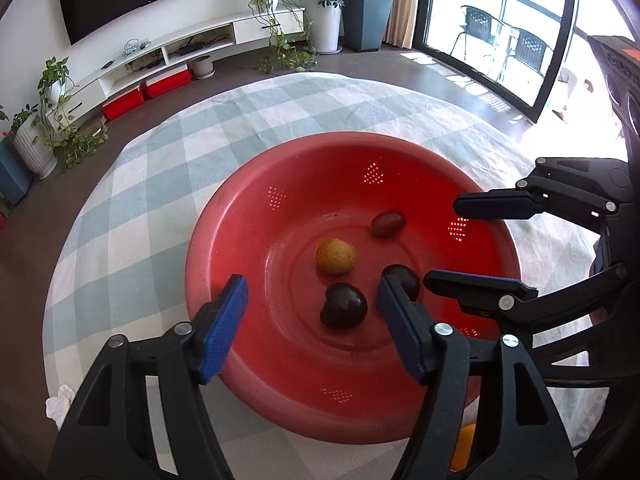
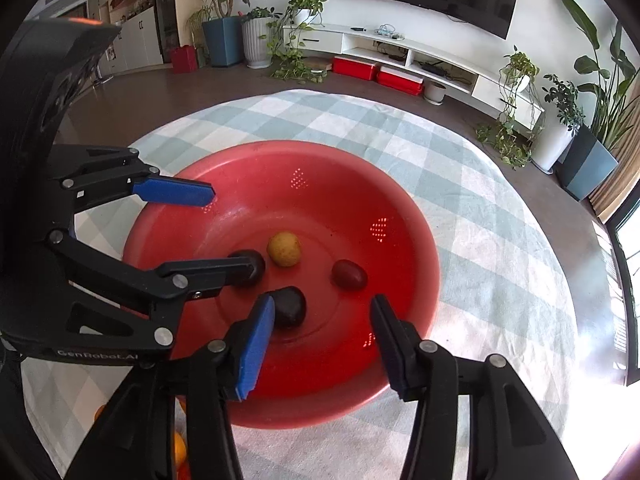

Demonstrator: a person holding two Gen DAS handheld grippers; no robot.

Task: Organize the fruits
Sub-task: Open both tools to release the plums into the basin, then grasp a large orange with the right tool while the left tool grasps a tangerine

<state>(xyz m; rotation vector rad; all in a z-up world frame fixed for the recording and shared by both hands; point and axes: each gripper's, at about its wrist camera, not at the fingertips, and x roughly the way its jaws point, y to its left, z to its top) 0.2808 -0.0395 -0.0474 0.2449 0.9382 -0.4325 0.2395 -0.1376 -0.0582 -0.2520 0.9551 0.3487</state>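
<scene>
Evidently step: between picks, nothing carried.
Fruit: yellow round fruit [image 1: 335,256], small red oval fruit [image 1: 388,223] and two dark plum-like fruits [image 1: 343,305] lie near the centre of the red perforated plastic basin [image 1: 248,216].
Left gripper [image 1: 312,308]: jaws spread, empty, over the basin's near rim.
Right gripper [image 2: 322,320]: jaws spread, empty, alongside.
Worktop: checked cloth [image 1: 160,168] beneath the basin.
Next move: probably fetch an orange fruit [image 1: 464,446] just outside the basin's near rim.

Strong daylight came through glass doors [image 1: 500,28], blowing out right edge in both views. Fisheye bent room edges, corners dark. Centre sharp; light glowed through colander [image 1: 248,240] holes.
</scene>
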